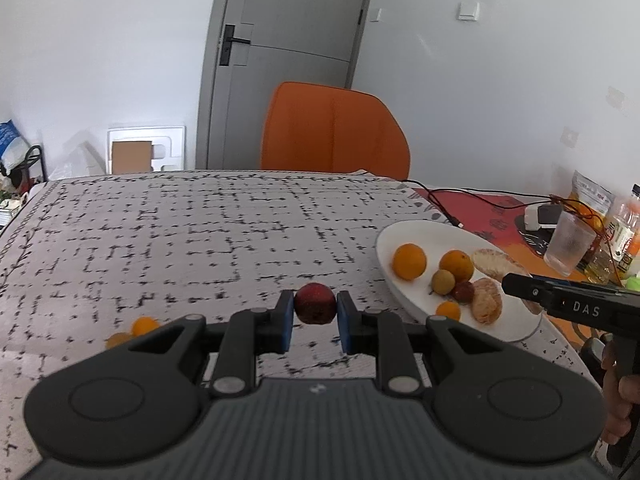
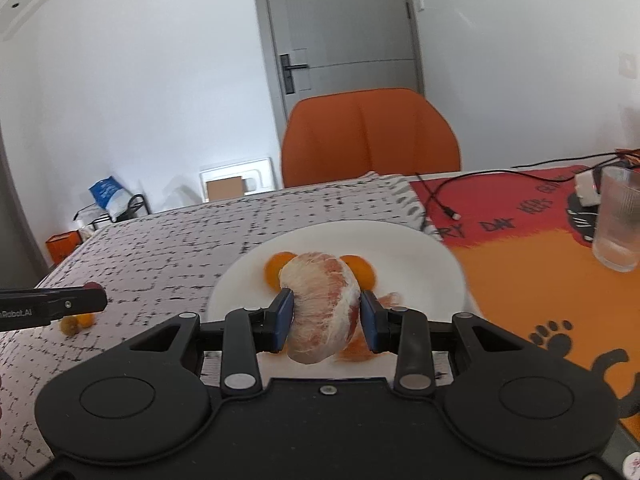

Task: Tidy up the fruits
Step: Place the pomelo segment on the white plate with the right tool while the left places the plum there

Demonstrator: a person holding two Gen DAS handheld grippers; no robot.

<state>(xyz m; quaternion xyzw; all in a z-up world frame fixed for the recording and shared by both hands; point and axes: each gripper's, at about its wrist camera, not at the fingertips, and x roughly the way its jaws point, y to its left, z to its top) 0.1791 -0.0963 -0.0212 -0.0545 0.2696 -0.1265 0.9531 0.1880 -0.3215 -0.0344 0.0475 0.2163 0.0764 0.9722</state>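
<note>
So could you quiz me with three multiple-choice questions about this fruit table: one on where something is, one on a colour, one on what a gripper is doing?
1. Where are the two whole oranges?
A on the white plate
B on the chair
C in the glass

2. What colour is the chair?
A blue
B orange
C green

3. What does the right gripper hold?
A nothing
B a glass
C a peeled citrus piece

Answers:
1 A: the oranges lie on the white plate.
2 B: the chair is orange.
3 C: the right gripper is shut on the peeled citrus piece.
</note>
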